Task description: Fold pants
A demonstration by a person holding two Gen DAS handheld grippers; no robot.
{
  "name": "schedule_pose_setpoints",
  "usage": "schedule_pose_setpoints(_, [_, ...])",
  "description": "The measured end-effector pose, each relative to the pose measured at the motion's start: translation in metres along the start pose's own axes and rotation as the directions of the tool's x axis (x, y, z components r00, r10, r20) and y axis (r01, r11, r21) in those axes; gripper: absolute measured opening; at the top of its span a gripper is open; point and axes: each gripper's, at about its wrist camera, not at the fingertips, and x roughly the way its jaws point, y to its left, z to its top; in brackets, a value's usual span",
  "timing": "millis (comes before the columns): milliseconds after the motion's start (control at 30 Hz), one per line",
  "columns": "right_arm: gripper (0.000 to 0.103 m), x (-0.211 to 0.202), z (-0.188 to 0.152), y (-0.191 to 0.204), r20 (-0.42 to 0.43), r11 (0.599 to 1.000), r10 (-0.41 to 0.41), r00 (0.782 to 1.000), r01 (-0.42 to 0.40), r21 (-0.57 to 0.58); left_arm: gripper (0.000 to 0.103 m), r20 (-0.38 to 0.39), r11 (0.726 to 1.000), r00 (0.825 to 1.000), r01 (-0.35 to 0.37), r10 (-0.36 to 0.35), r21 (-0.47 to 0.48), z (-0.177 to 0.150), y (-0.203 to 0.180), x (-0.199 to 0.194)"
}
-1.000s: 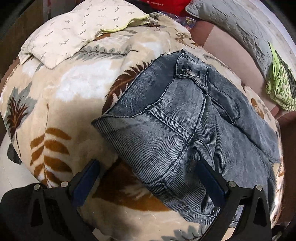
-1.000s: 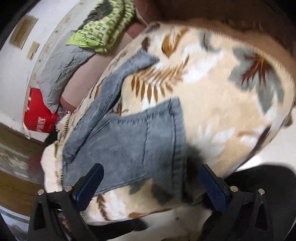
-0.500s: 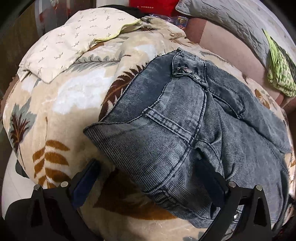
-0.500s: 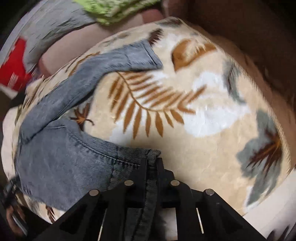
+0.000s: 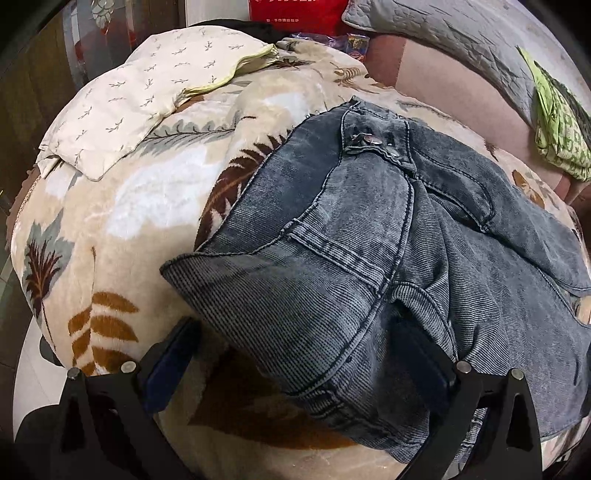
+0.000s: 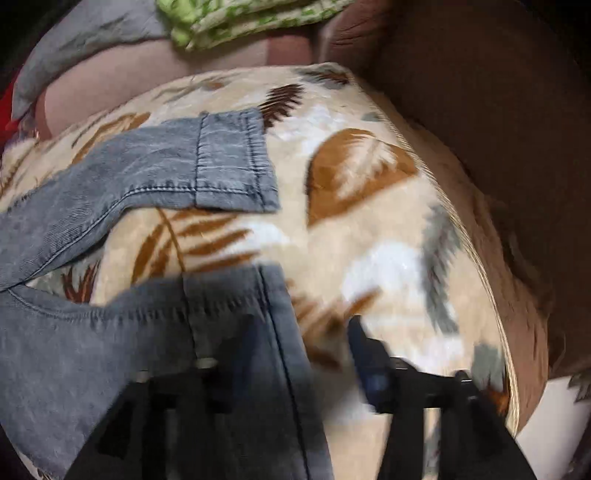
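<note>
On the leaf-patterned blanket [image 5: 110, 206] lie the grey jeans [image 5: 332, 266], waistband and fly buttons [image 5: 373, 142] toward the far side and the seat bunched up close to the left hand-held gripper [image 5: 299, 354]. Half a second ago the right hand-held gripper [image 6: 295, 354] was pinched tight on the near leg's hem [image 6: 236, 295]; now its jaws are opening, and the hem lies partly over the blurred left finger, with no pad pressing on it. A second ago both legs sprawled apart, and now the near hem has been drawn up nearer the other leg's hem [image 6: 232, 158], though a strip of blanket shows between them. That suggests the leg has been set down, yet the legs are not stacked. The left hand-held gripper remains spread wide, straddling the bunched denim without squeezing it. Beyond sit a cream pillow [image 5: 147, 96] and green patterned cloth [image 6: 240, 18].
</note>
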Motion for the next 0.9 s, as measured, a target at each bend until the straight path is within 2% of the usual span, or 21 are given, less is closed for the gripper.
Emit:
schedule_pose_setpoints(67, [0.062,-0.026,-0.013,-0.008,0.036,0.999,0.016,0.999,-0.018,0.042,0.103,0.003,1.0,1.0,-0.003,0.003,-0.001,0.0,0.0,0.0])
schedule_pose_setpoints(133, [0.063,-0.057,-0.028,-0.012,0.088,0.995,0.065,0.994,-0.071,0.067,0.103,0.006,1.0,1.0,0.0,0.001,-0.011,0.0,0.0,-0.001])
schedule_pose_setpoints(167, [0.064,-0.071,-0.036,-0.011,0.11,0.991,0.111,0.988,-0.118,0.067,0.103,0.007,1.0,1.0,0.002,-0.002,-0.016,0.0,0.0,-0.002])
schedule_pose_setpoints(233, [0.072,-0.085,-0.054,-0.009,0.128,0.974,0.204,0.971,-0.214,0.069,0.103,0.007,1.0,1.0,0.011,-0.011,-0.028,0.0,0.002,-0.004])
schedule_pose_setpoints(267, [0.072,-0.079,-0.06,-0.006,0.098,0.965,0.247,0.964,-0.254,0.071,0.103,0.008,0.999,1.0,0.017,-0.017,-0.035,0.0,0.003,-0.005])
schedule_pose_setpoints(300, [0.072,-0.064,-0.069,-0.006,0.031,0.954,0.282,0.959,-0.283,0.096,0.103,0.01,0.999,1.0,0.021,-0.021,-0.038,-0.001,0.004,-0.006])
schedule_pose_setpoints(333, [0.072,-0.036,-0.079,-0.006,-0.086,0.951,0.295,0.952,-0.283,0.128,0.103,0.01,0.999,1.0,0.023,-0.022,-0.042,-0.001,0.004,-0.008])
schedule_pose_setpoints(367, [0.072,-0.023,-0.085,-0.008,-0.106,0.945,0.313,0.944,-0.299,0.132,0.103,0.009,0.999,1.0,0.022,-0.022,-0.041,-0.001,0.005,-0.01])
schedule_pose_setpoints(467, [0.07,-0.044,-0.073,-0.004,-0.072,0.957,0.273,0.959,-0.264,0.117,0.103,0.057,1.0,0.998,0.013,-0.012,-0.024,0.002,0.002,-0.027])
schedule_pose_setpoints(567, [0.07,-0.072,-0.061,0.003,0.011,0.95,0.301,0.954,-0.301,0.085,0.103,0.126,0.999,0.991,0.041,-0.043,0.015,0.006,-0.008,-0.051])
schedule_pose_setpoints(633, [0.075,-0.081,-0.058,0.008,0.041,0.935,0.343,0.938,-0.345,0.078,0.103,0.145,0.998,0.988,0.044,-0.051,0.05,0.007,-0.017,-0.058])
schedule_pose_setpoints(700, [0.079,-0.065,-0.062,0.014,0.01,0.926,0.37,0.929,-0.369,0.081,0.103,0.118,0.996,0.991,0.059,-0.067,0.068,0.006,-0.024,-0.051])
schedule_pose_setpoints(733, [0.079,-0.053,-0.066,0.015,-0.028,0.929,0.361,0.932,-0.357,0.092,0.103,0.071,0.996,0.996,0.04,-0.046,0.079,0.002,-0.028,-0.037])
schedule_pose_setpoints(767, [0.079,-0.025,-0.075,0.015,-0.117,0.935,0.344,0.932,-0.328,0.138,0.103,0.011,0.995,1.0,0.007,-0.008,0.104,0.0,-0.031,-0.022])
schedule_pose_setpoints(800, [0.079,-0.014,-0.079,0.013,-0.142,0.929,0.355,0.924,-0.332,0.162,0.103,-0.06,0.991,0.998,-0.002,0.01,0.133,-0.005,-0.033,-0.003])
schedule_pose_setpoints(833, [0.079,-0.017,-0.081,0.013,-0.101,0.929,0.356,0.929,-0.339,0.149,0.103,-0.029,0.993,1.0,0.014,-0.01,0.12,-0.005,-0.03,-0.005])
schedule_pose_setpoints(900, [0.079,-0.024,-0.076,0.014,-0.112,0.931,0.354,0.928,-0.339,0.134,0.103,-0.037,0.994,0.999,0.005,-0.001,0.105,-0.001,-0.029,-0.014])
